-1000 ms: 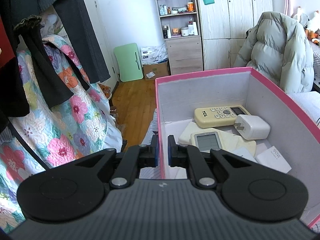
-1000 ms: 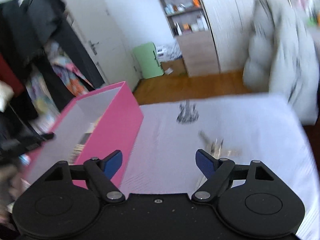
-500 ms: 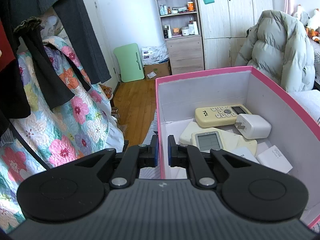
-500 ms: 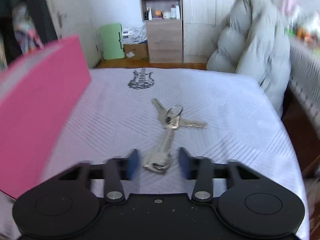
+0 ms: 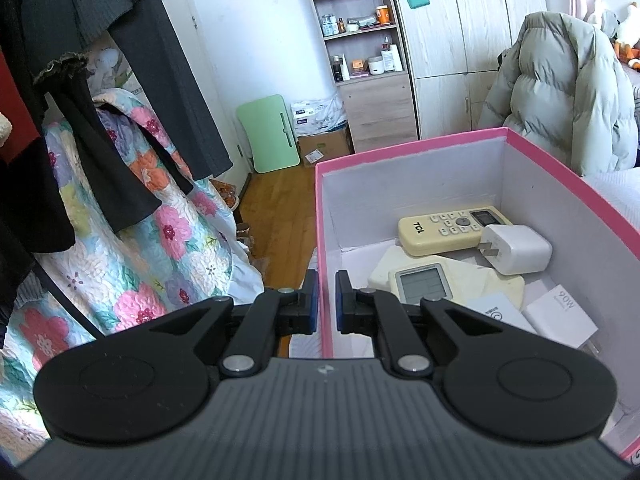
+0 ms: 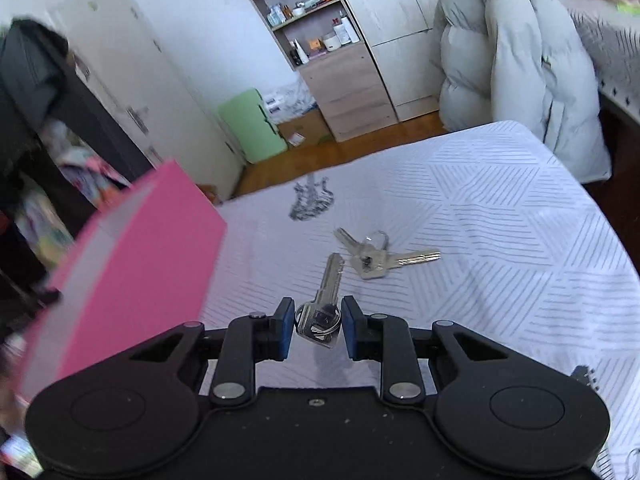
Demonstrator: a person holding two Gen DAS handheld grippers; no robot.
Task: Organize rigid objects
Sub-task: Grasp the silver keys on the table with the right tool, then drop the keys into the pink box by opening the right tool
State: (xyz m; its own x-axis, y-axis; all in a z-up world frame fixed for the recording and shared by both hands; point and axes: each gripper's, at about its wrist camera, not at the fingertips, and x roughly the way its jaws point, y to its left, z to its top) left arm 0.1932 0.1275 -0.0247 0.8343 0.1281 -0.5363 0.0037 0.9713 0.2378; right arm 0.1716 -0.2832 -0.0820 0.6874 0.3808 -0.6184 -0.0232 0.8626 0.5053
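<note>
A pink box (image 5: pixel 404 148) with white inside walls holds a cream TCL remote (image 5: pixel 452 229), a second remote with a screen (image 5: pixel 424 283), a white plug charger (image 5: pixel 516 249) and white adapters (image 5: pixel 560 316). My left gripper (image 5: pixel 323 304) is shut on the box's left wall. In the right wrist view, the box (image 6: pixel 152 256) stands at the left on the white patterned bedcover (image 6: pixel 500 248). My right gripper (image 6: pixel 318 326) is shut on the head and ring of a silver key (image 6: pixel 326 296). A second bunch of keys (image 6: pixel 374 254) lies just beyond it.
Dark clothes (image 5: pixel 120 80) and a floral quilt (image 5: pixel 132 240) hang at the left. A grey puffer jacket (image 6: pixel 516 60) drapes over a chair beyond the bed's far right corner. A shelf unit (image 5: pixel 368 60) and a green board (image 5: pixel 270 138) stand against the far wall.
My right gripper swung from the box to the keys, came down over the nearest key and closed its fingers on it. My left gripper kept its hold on the box wall.
</note>
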